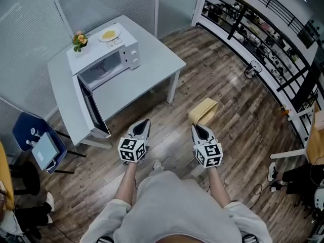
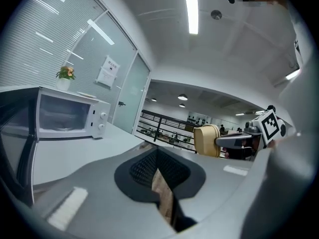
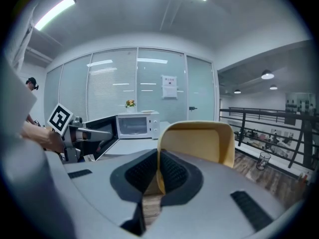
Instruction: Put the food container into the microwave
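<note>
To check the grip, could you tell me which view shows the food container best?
The right gripper view: the food container fills its centre, one wall pinched by the right gripper. The head view shows it small; the left gripper view, side-on.

Floor: brown wood-plank flooring [image 1: 228, 100] throughout. Light grey rectangular bench on white legs [image 1: 147, 70] sits at 11 o'clock, backed into a corner of frosted glass partition walls with horizontal blinds [image 1: 25, 29]. White paper notice [image 2: 108, 71] on the glass, beside a glass door [image 2: 130, 96]. Black metal railing [image 1: 239, 20] runs from 1 to 3 o'clock. Blue chair [image 1: 23, 130] at 9 o'clock, near the bench's end. Lighting: long white ceiling strip lights [image 2: 190, 9], on.
</note>
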